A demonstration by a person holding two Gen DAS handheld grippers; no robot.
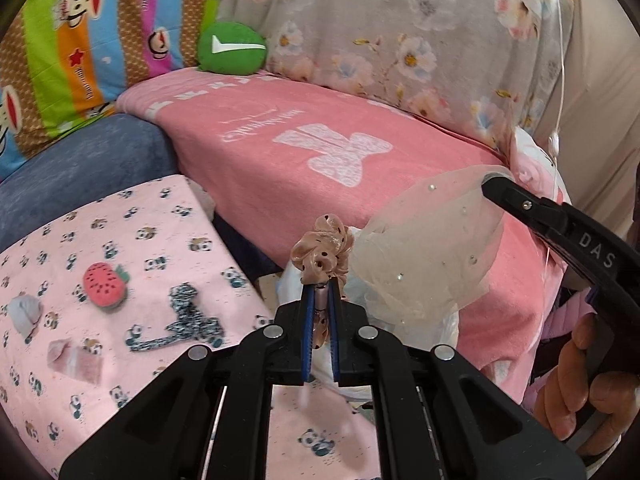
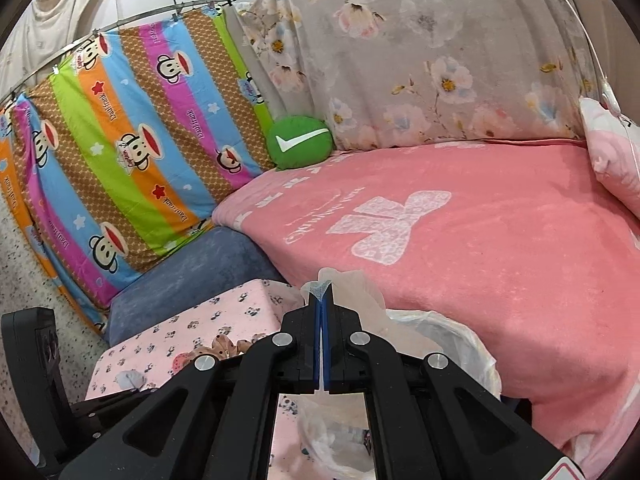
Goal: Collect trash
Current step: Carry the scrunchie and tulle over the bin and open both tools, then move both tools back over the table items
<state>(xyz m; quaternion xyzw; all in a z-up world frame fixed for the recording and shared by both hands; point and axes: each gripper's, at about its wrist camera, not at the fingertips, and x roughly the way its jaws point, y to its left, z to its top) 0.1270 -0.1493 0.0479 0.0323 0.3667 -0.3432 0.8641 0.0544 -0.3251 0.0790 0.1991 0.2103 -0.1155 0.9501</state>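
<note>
My left gripper [image 1: 319, 292] is shut on a beige polka-dot scrunchie [image 1: 323, 255], held above a white plastic bag [image 1: 444, 326]. My right gripper [image 2: 322, 300] is shut on a piece of sheer beige mesh fabric [image 2: 354, 288]; in the left wrist view that mesh [image 1: 432, 240] hangs from the right gripper's tip [image 1: 490, 184], over the bag. The bag's opening [image 2: 452, 336] sits below my right gripper, against the pink bed. On the panda-print cloth [image 1: 132, 240] lie a watermelon sponge [image 1: 105, 282], a black-and-white patterned strip [image 1: 184, 322], a grey wad [image 1: 24, 312] and a pink wrapper [image 1: 76, 362].
A bed with a pink blanket [image 2: 480, 240] fills the right. A green cushion [image 2: 300, 142] and a striped monkey-print sheet [image 2: 132, 152] stand behind. A blue cushion [image 1: 88, 164] lies beside the panda cloth. A floral sheet [image 2: 420, 48] hangs at the back.
</note>
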